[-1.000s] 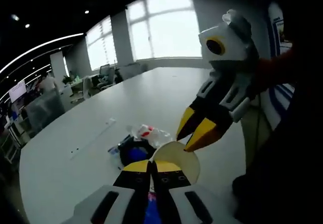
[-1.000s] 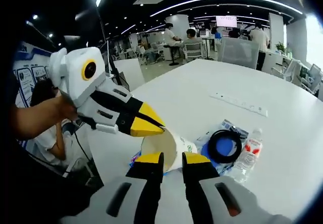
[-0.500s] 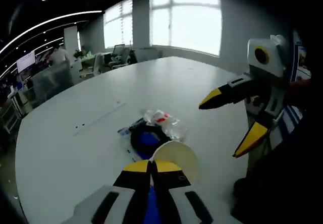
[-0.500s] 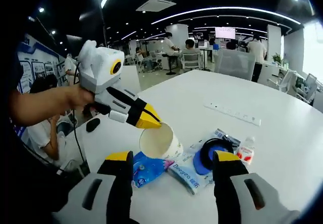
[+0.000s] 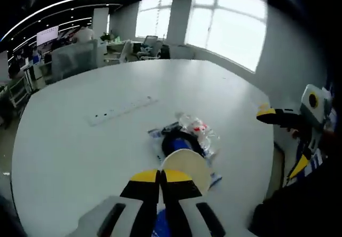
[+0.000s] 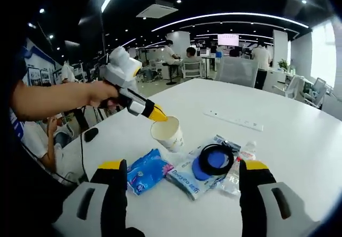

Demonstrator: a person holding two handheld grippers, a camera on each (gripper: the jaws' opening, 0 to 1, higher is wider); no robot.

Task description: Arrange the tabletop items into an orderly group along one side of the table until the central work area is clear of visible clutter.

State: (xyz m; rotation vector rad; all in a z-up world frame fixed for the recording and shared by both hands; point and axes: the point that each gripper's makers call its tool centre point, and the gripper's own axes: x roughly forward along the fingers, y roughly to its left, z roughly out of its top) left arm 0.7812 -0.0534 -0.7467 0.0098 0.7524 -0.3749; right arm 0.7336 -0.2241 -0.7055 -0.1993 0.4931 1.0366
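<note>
Cup [image 6: 167,134] behind packets [image 6: 148,170] (bottle [image 6: 238,165] rightmost), cable [image 6: 214,155] between, on table [image 6: 299,141]

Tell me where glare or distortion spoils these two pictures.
Left gripper view: the windows are blown out white, and fisheye bends the table edge. Right gripper view: ceiling light strips curve and glare mildly; the cup and coiled cable stay sharp.

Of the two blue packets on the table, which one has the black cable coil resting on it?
The larger printed packet, right of the paper cup in the right gripper view, carries the cable coil. The smaller blue packet lies bare beside it.
</note>
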